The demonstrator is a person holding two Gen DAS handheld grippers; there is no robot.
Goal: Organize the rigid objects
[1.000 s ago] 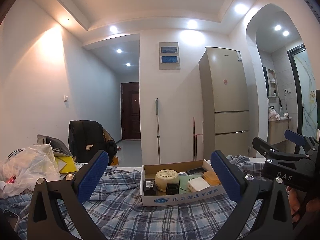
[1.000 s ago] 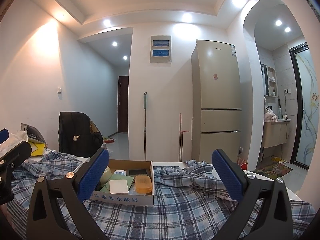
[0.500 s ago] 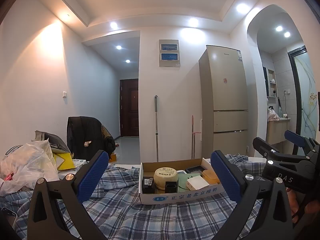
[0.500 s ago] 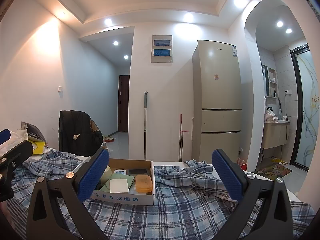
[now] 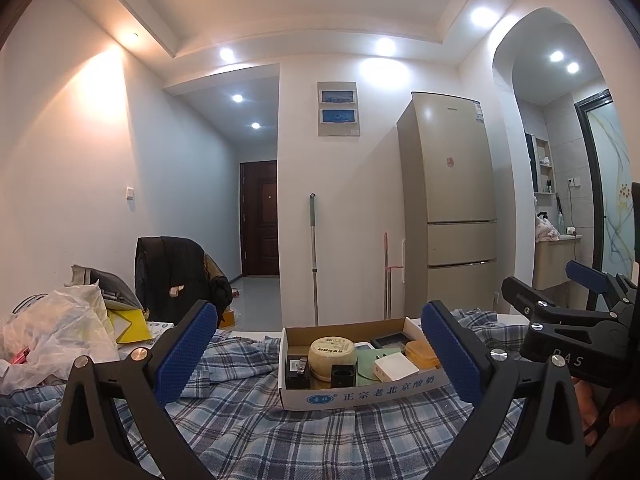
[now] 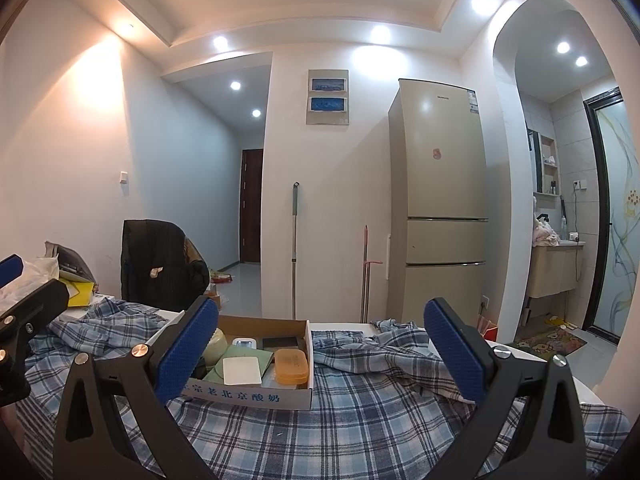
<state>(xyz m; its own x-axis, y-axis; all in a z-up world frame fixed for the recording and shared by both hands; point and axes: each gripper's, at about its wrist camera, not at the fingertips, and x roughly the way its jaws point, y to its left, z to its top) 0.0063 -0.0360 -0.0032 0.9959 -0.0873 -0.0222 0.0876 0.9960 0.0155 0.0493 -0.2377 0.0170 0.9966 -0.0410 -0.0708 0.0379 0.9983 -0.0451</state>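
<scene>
Left wrist view, shallow open cardboard box (image 5: 362, 394) of small rigid items on blue plaid cloth (image 5: 256, 432), left gripper (image 5: 320, 354) spread empty before box, right gripper (image 6: 322, 354) spread empty right of box.

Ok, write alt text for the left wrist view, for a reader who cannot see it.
The open left tongs frame a shallow cardboard box of small items on a blue plaid cloth: a round cream tin, a white case and an orange case. The right tongs show at the right edge, a fridge behind.
</scene>
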